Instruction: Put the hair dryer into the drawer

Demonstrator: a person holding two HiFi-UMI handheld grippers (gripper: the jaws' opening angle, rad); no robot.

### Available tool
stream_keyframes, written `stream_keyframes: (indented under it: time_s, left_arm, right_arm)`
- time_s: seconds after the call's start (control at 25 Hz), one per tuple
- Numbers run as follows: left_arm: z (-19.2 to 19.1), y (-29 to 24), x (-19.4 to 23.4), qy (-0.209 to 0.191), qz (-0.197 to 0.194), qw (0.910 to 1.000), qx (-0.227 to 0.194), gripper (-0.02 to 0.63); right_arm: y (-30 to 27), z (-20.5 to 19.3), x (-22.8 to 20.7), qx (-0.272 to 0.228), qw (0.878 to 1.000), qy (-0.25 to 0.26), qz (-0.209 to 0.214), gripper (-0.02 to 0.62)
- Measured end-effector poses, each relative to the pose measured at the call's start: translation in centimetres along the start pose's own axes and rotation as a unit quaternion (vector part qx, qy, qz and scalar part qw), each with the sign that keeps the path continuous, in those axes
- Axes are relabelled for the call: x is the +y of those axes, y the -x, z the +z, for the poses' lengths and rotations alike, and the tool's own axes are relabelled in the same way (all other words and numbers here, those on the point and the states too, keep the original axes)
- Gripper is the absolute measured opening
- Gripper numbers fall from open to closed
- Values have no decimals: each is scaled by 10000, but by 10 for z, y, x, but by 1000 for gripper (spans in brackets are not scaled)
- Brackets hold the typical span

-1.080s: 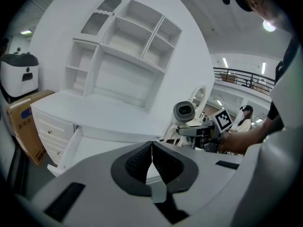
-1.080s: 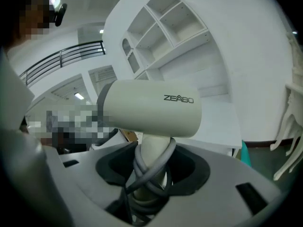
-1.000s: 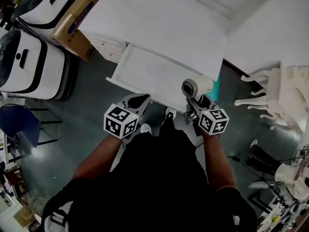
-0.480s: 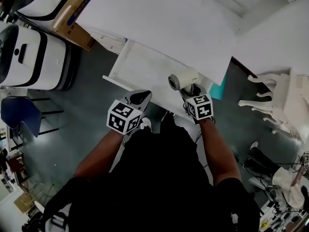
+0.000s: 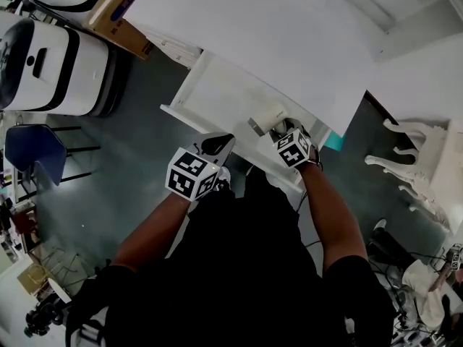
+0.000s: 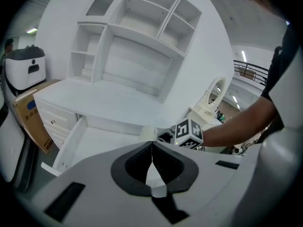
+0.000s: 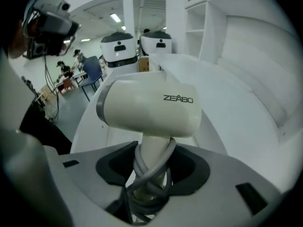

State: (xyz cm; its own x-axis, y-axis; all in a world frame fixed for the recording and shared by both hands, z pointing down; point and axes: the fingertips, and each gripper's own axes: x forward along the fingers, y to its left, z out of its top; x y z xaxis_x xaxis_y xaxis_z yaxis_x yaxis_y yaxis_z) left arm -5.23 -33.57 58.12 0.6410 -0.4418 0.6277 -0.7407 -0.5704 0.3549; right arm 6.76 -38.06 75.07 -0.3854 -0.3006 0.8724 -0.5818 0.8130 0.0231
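A white desk (image 5: pixel 275 27), its drawer (image 5: pixel 221 96) open, stands on grey floor (image 5: pixel 108 165).

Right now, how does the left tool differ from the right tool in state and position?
The left tool is empty, with nothing between its jaws; the right tool grips the handle of the hair dryer, which has its cord wound round it. The left tool sits at the front edge of the open drawer; the right tool reaches over the drawer. Both are shut.

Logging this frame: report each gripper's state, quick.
Left gripper: closed, empty.
Right gripper: closed on the hair dryer.
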Motion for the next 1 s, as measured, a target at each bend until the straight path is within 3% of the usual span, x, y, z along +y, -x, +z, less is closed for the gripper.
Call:
stream_keyframes:
  time_s: [0.16, 0.36, 0.6, 0.68, 1.0]
  left_arm:
    - [-5, 3, 1, 112, 40, 9999, 22, 11]
    - [-11, 5, 7, 196, 143, 9997, 73, 11]
    - [-12, 10, 15, 268, 266, 9993, 66, 11]
    - [-11, 10, 16, 292, 285, 9992, 53, 11]
    - [-18, 12, 18, 419, 341, 9985, 105, 11]
  right_arm:
    - [-26, -15, 4, 496, 9945, 918, 86, 207]
    - [-54, -34, -2, 1021, 9822, 1569, 126, 207]
    - [-74, -48, -6, 1517, 9583, 2420, 110, 209]
    - [-78, -51, -6, 1583, 9548, 2509, 175, 209]
    - [-84, -51, -7, 1509, 9593, 2354, 397, 209]
